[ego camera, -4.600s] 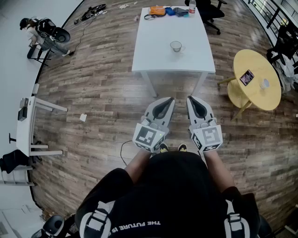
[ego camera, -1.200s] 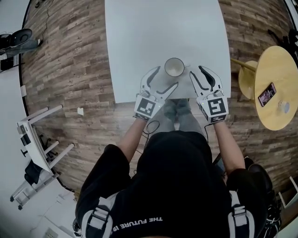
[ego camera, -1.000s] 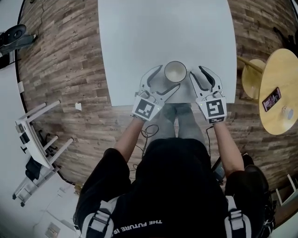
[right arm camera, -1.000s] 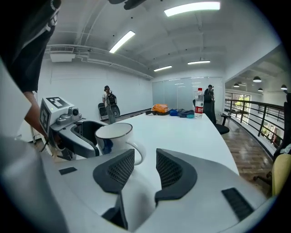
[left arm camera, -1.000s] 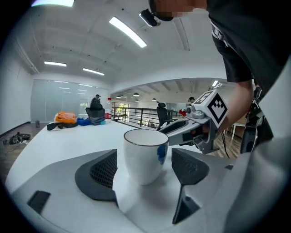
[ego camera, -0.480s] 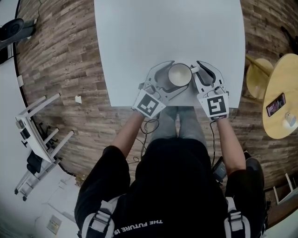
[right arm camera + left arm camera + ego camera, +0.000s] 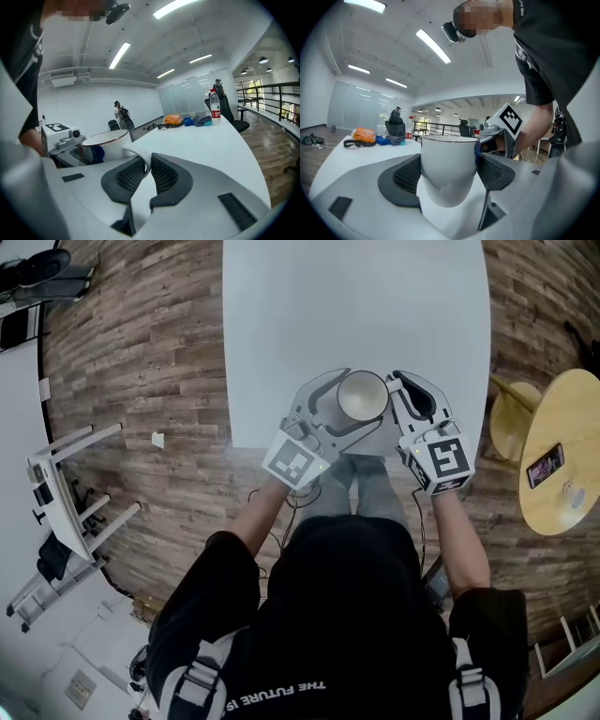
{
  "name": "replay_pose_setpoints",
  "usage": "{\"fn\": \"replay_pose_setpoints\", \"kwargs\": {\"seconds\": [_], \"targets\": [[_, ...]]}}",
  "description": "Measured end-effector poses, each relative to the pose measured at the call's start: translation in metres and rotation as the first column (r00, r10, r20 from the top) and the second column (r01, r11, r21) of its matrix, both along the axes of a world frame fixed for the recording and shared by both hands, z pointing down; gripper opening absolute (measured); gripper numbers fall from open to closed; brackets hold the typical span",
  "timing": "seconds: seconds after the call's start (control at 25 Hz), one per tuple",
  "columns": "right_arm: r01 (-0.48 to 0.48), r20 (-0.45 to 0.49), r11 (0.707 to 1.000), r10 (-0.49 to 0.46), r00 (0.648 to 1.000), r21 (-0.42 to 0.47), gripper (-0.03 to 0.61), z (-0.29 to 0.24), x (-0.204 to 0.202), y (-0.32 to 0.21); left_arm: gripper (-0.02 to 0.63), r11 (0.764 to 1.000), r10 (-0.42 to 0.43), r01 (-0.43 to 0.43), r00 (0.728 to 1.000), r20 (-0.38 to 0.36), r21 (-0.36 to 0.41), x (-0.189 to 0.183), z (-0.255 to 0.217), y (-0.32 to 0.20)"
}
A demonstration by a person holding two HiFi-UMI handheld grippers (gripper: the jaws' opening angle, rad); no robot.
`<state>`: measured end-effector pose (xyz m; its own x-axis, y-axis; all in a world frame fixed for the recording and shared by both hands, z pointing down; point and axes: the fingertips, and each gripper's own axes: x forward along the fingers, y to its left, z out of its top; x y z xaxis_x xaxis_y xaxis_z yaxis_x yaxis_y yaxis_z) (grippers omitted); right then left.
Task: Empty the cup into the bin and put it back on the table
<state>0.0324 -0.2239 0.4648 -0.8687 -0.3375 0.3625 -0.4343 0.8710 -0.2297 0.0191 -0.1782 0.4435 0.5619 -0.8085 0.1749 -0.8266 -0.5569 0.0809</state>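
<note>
Two grippers met at the cup (image 7: 362,395), which stood near the front edge of the table (image 7: 356,296). The left gripper (image 7: 356,401) had its jaws pressed against the cup's body on both sides. The right gripper (image 7: 396,390) was closing its jaws on the handle (image 7: 140,157), which sat between the pads. The grasp would probably go best if the handle pinch were firm before any lift and the cup were carried level to a bin, which no view showed. Only the right gripper view showed the handle between the pads. Only the head view looked into the cup, though its contents could not be made out.
</note>
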Motion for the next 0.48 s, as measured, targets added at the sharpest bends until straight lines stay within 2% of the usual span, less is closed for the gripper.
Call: {"fn": "replay_pose_setpoints", "kwargs": {"seconds": [0.12,0.28,0.4,0.48], "targets": [[0.036,0.052,0.999,-0.036,0.998,0.002,0.051,-0.050,-0.014,0.012,0.364,0.995,-0.087,0.090,0.995,-0.056,0.049,-0.012,-0.051,0.013],[0.163,0.095,0.984,-0.169,0.981,0.067,0.049,-0.108,-0.051,0.041,0.364,0.969,-0.215,0.220,0.975,-0.054,0.109,-0.043,-0.105,0.044],[0.266,0.115,0.957,-0.279,0.953,0.118,0.049,-0.139,-0.093,0.076,0.364,0.936,-0.328,0.330,0.944,-0.035,0.122,-0.079,-0.132,0.082],[0.356,0.119,0.923,-0.374,0.920,0.150,0.049,-0.154,-0.130,0.107,0.364,0.899,-0.419,0.419,0.908,-0.030,0.131,-0.111,-0.145,0.113]]}}
